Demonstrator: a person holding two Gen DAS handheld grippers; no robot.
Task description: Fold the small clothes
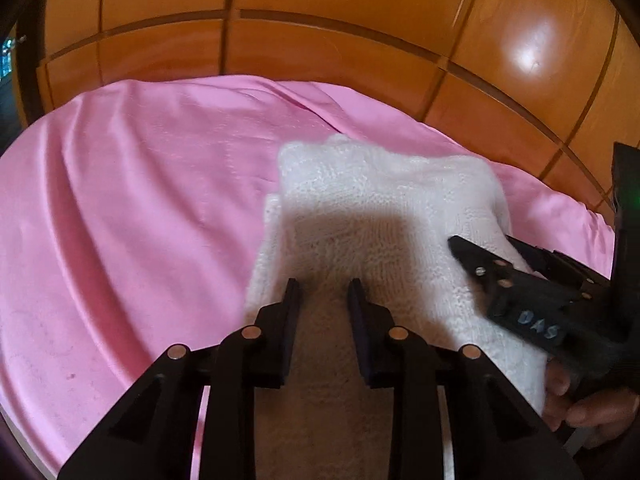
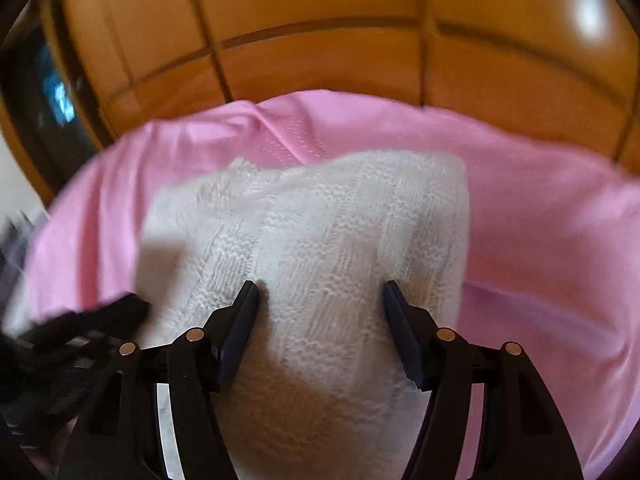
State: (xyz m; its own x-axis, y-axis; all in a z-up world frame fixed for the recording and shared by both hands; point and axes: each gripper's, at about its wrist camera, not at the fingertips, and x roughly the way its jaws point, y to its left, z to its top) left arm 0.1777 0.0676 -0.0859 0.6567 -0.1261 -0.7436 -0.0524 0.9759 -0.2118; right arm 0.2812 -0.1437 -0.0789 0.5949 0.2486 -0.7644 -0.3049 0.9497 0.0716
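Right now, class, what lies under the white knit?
The pink sheet shows all around the knit and runs beneath it. Anything else underneath is covered.

Hand-lettered "DAS" in pale marker, read on black body of right tool (image 1: 480, 256), left wrist view. Final letter smudged. No other legible text, labels or numbers found.

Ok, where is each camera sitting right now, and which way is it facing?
Left wrist: on the left gripper, looking along its open fingers over the white knit on the pink sheet; the right gripper and a hand show at right.
Right wrist: on the right gripper, fingers open over the knit; the left gripper's blur lies at lower left.
Shared: knit, sheet, wooden panels.
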